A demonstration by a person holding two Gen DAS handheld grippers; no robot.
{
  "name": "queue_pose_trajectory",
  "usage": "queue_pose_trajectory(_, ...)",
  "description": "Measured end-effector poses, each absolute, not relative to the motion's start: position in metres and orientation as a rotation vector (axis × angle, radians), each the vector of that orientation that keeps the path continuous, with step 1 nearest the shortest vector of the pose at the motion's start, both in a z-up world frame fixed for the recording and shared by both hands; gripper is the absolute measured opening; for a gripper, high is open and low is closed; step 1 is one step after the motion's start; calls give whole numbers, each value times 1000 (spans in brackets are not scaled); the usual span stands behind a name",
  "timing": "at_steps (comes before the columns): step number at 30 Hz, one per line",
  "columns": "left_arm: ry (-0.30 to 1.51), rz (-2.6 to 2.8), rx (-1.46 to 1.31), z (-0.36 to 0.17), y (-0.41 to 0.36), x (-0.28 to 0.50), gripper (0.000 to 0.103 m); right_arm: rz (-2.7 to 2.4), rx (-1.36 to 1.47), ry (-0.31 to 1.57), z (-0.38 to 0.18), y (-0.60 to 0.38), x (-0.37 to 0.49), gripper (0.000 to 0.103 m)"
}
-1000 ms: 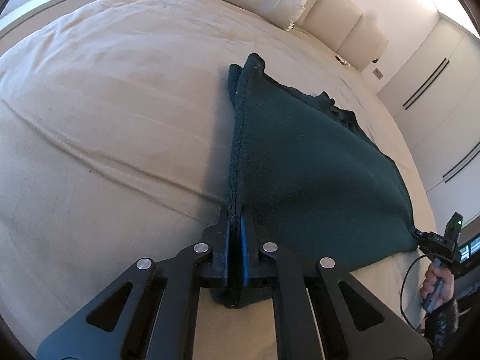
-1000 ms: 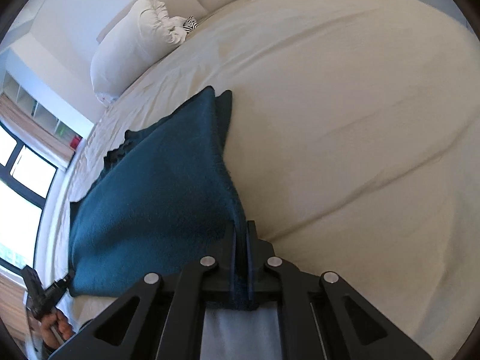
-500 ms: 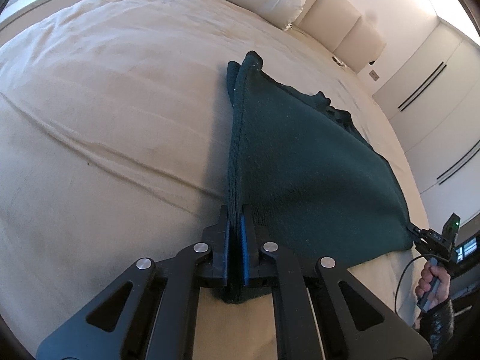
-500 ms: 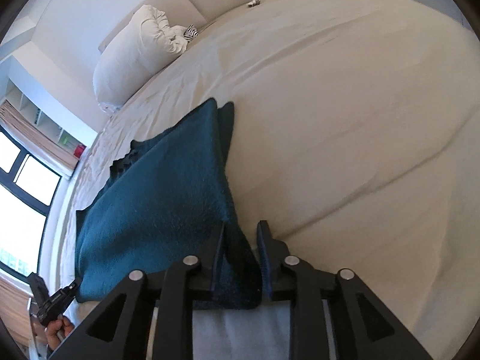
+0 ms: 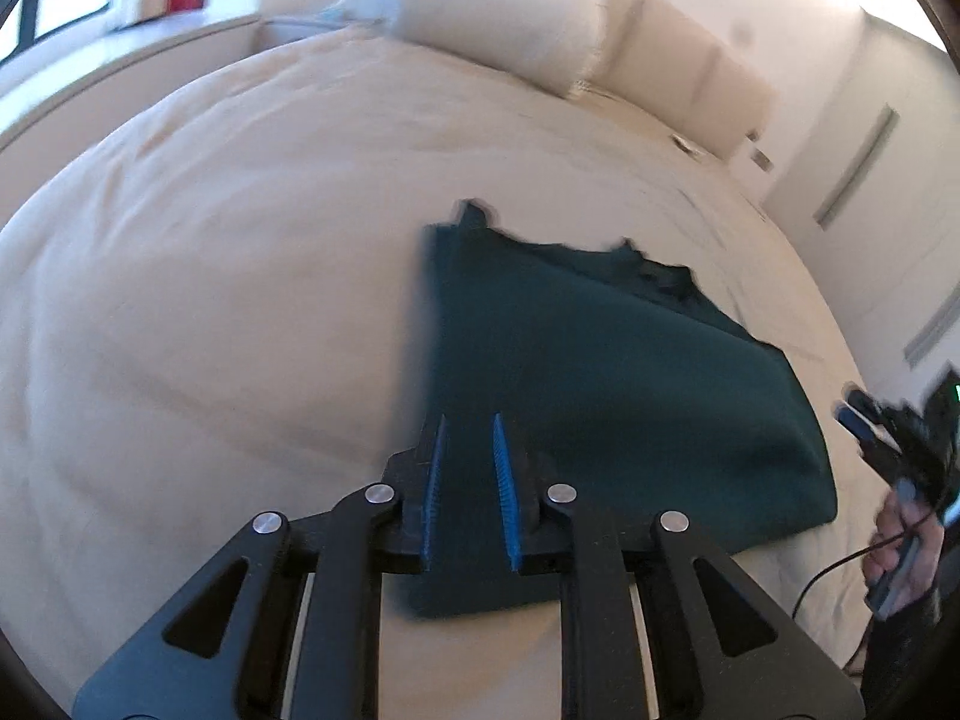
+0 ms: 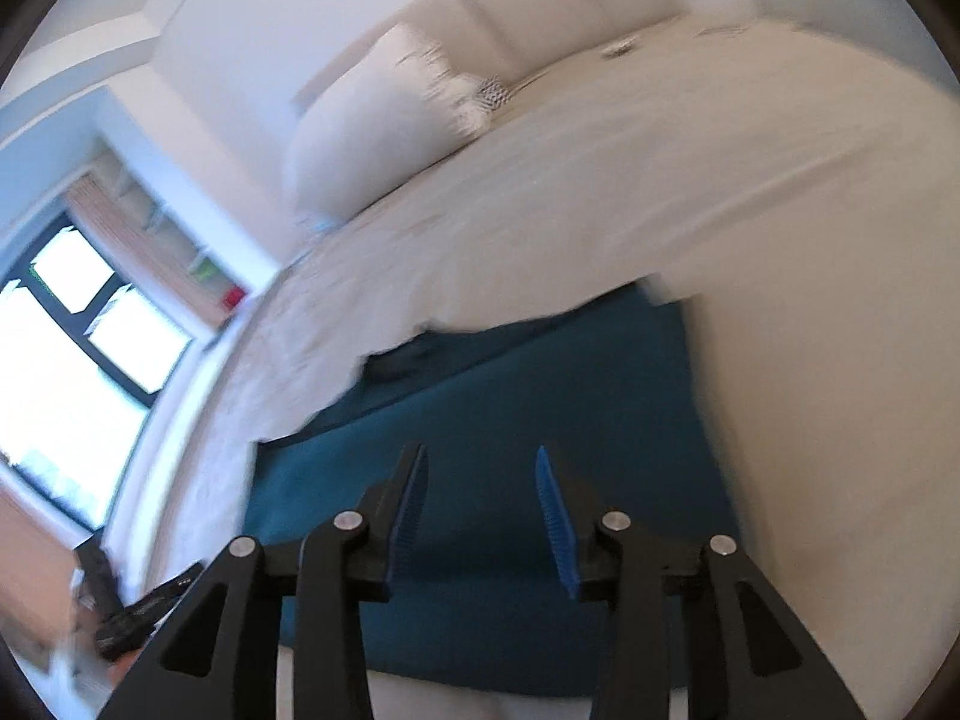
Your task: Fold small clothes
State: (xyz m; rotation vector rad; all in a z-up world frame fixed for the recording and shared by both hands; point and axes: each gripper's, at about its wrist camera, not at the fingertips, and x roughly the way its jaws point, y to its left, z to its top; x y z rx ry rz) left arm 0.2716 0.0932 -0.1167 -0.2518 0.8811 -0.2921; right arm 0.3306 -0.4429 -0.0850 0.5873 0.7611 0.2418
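Left wrist view: my left gripper (image 5: 468,468) at lower centre, jaws just been opening, slightly apart, nothing pinched. Dark teal garment (image 5: 600,372) lies flat on the bed (image 5: 210,300), centre-right of frame. Right wrist view: my right gripper (image 6: 480,510), jaws just been opening, wider, empty, garment below centre. Cloth looks soft, light, floppy, prob. sags; I'd grab corners or a folded edge w/ both.

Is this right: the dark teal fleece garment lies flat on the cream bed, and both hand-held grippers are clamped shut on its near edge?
Not quite. The dark teal fleece garment does lie flat on the cream bed, but neither gripper clamps it. The left hand-held gripper and right hand-held gripper have just been opening; their blue pads stand apart above the cloth, as each wrist view shows.
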Motion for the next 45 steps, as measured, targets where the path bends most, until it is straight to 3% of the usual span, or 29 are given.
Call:
queue_pose_trajectory(6, 963, -345, -123, -150, 34, 319, 16, 360, 680, 870, -135, -401, 388, 54)
queue_pose_trajectory(7, 985, -335, -117, -158, 32, 325, 16, 345, 690, 872, -143, -405, 392, 53)
queue_pose_trajectory(9, 967, -347, -152, -160, 36, 327, 16, 359, 740, 852, -150, -419, 389, 40)
queue_pose_trajectory(14, 943, -367, -136, -162, 39, 323, 16, 170, 859, 746, -149, -478, 360, 34)
queue_pose_trajectory(19, 937, -338, -103, -163, 30, 320, 16, 220, 870, 704, -126, -455, 346, 41)
queue_pose_trajectory(21, 933, -334, -98, -164, 30, 320, 16, 351, 811, 747, -119, -413, 353, 48)
queue_pose_trajectory(27, 939, -333, -99, -165, 29, 322, 16, 499, 710, 895, -138, -340, 377, 54)
queue_pose_trajectory(34, 937, -337, -105, -165, 32, 323, 16, 275, 834, 798, -139, -413, 363, 50)
queue_pose_trajectory(37, 937, -346, -122, -162, 36, 320, 16, 115, 862, 737, -126, -444, 345, 62)
queue_pose_trajectory(41, 907, -276, -157, -141, 62, 308, 17, 193, 820, 729, -112, -442, 337, 67)
queue_pose_trajectory(42, 895, -258, -170, -135, 70, 304, 21, 220, 809, 732, -110, -436, 337, 67)
queue_pose_trajectory(43, 887, -237, -193, -132, 80, 302, 39, 250, 801, 736, -109, -429, 339, 67)
queue_pose_trajectory(44, 876, -214, -253, -128, 97, 297, 72, 283, 796, 741, -108, -421, 342, 67)
queue_pose_trajectory(45, 866, -202, -303, -127, 109, 294, 81, 313, 795, 749, -108, -412, 346, 67)
